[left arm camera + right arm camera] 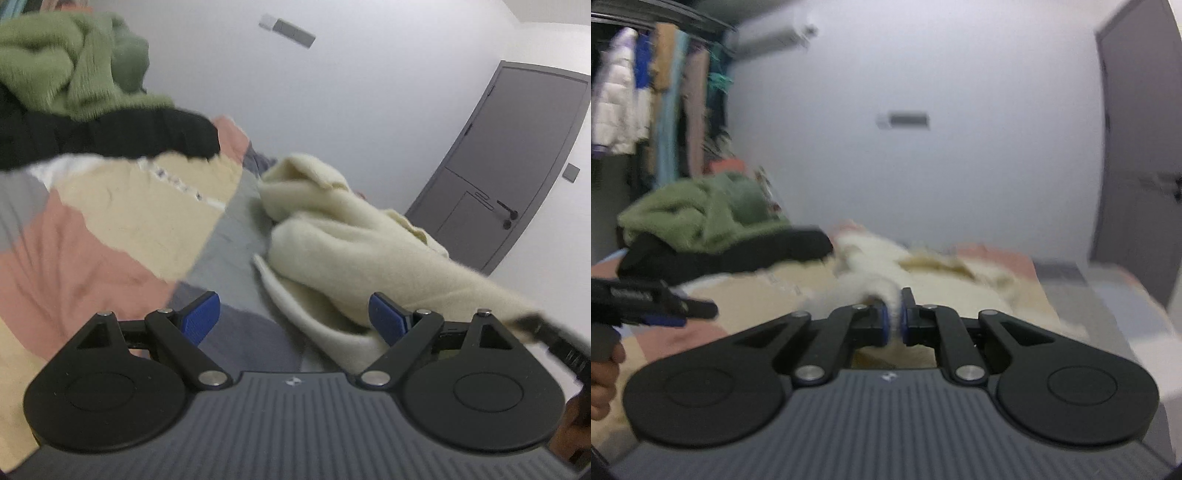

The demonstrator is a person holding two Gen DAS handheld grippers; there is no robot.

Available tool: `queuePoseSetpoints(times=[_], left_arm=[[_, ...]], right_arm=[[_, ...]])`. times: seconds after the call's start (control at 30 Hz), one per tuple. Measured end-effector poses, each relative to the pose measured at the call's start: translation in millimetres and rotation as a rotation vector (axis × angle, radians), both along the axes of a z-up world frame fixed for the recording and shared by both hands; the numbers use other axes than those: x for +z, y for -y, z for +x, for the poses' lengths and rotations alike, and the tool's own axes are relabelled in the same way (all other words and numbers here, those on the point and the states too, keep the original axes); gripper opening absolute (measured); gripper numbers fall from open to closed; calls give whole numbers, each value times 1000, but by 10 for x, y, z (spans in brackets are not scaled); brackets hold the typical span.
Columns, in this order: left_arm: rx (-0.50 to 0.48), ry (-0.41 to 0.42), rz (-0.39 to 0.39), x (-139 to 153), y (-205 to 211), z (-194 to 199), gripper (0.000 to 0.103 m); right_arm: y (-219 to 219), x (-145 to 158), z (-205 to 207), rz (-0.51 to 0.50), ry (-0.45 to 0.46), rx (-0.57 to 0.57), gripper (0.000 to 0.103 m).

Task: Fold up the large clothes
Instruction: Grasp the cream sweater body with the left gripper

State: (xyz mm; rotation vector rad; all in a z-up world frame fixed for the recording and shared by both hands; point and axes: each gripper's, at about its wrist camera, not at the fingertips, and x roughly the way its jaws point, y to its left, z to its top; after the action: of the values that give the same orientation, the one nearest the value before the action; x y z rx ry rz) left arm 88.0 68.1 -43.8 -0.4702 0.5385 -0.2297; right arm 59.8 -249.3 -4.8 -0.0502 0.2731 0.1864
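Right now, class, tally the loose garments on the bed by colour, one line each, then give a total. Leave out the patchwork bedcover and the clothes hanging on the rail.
Green fluffy garment: 1
Black garment: 1
Cream fluffy garment: 1
Total: 3
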Motion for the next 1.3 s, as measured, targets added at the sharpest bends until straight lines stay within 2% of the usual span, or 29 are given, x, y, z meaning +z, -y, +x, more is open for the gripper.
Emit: queuePoseSetpoints(times=[0.23, 0.3, 0.37, 0.43, 0.5, 0.6, 0.7, 0.73, 0.77, 0.8, 0.9, 1.03, 1.1, 1.2, 1.23, 1.3], left_arm=[[-25, -161, -212, -451, 24, 313, 90], [-46, -184, -277, -552, 29, 387, 89], [-80, -197, -353, -635, 32, 434, 89], [-121, -199, -426, -688, 53, 499, 89], [-146, -190, -475, -703, 84, 558, 84], [-181, -185, -532, -743, 131, 686, 79], [-193, -198, -571, -830, 164, 829, 72], [-197, -202, -586, -862, 162, 867, 71], [-200, -203, -605, -893, 163, 914, 69], [-200, -204, -623, -918, 163, 956, 68], [-209, -201, -649, -982, 169, 1060, 61], [-245, -208, -675, -1039, 170, 1194, 57], [-267, -252, -683, -1095, 185, 1296, 57], [-248, -307, -700, -1202, 235, 1459, 55], [-245, -307, -708, -1221, 259, 1492, 53], [-242, -289, -681, -1186, 295, 1505, 39]], right_arm=[[163, -326, 63, 197, -214, 6, 16], [189, -381, 34, 229, -253, 19, 27], [230, -434, -1, 283, -297, 25, 56], [314, -476, -66, 353, -331, 35, 61], [366, -514, -119, 401, -358, 44, 61], [437, -582, -134, 496, -402, 52, 61], [538, -675, -115, 641, -446, 74, 61], [580, -702, -113, 692, -454, 72, 67], [626, -744, -103, 756, -462, 65, 78], [686, -804, -97, 834, -475, 38, 82], [770, -990, -14, 979, -540, -14, 82], [758, -1218, 124, 1058, -589, -63, 81], [730, -1303, 227, 1106, -610, -74, 81], [658, -1416, 381, 1168, -642, -61, 78], [633, -1438, 426, 1171, -649, -64, 74], [598, -1458, 491, 1160, -647, -80, 55]])
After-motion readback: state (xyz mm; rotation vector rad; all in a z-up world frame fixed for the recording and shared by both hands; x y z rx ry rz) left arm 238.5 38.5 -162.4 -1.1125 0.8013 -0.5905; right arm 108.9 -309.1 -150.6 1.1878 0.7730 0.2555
